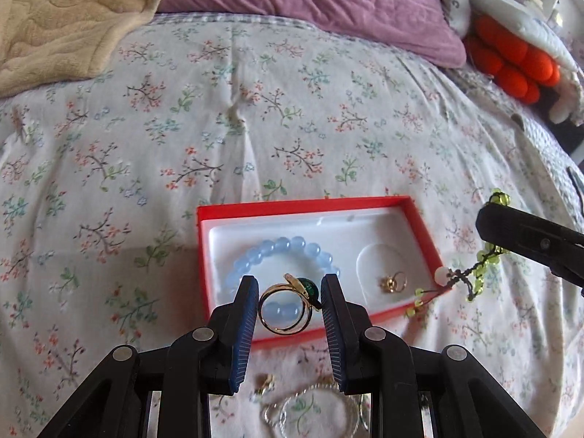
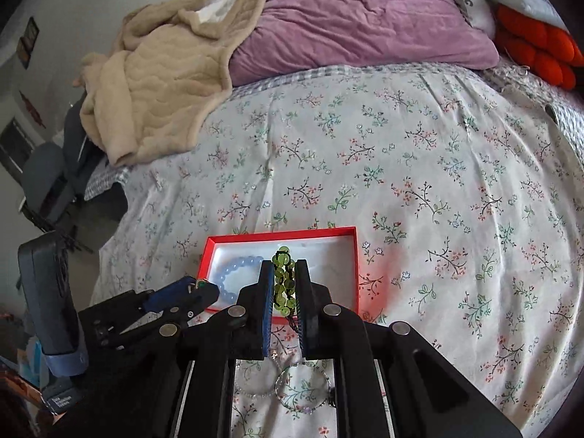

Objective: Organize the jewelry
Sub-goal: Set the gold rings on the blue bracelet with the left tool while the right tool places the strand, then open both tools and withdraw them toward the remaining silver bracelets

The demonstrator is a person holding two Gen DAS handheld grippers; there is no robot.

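A red box (image 1: 292,207) with a white liner lies on the floral bedspread; it also shows in the right wrist view (image 2: 356,270). A pale blue bead bracelet (image 1: 281,246) and a small gold ring (image 1: 394,281) lie inside it. My left gripper (image 1: 290,304) is shut on a gold ring with a green stone (image 1: 284,306), held over the box's near part. My right gripper (image 2: 284,288) is shut on a green bead bracelet (image 2: 283,281) near the box's right edge; the bracelet dangles there in the left wrist view (image 1: 481,266).
Silver bracelets (image 2: 303,390) lie on the bedspread in front of the box, also seen under my left gripper (image 1: 310,408). A purple pillow (image 2: 365,18), a beige blanket (image 2: 157,84) and an orange cushion (image 1: 511,62) lie at the far side.
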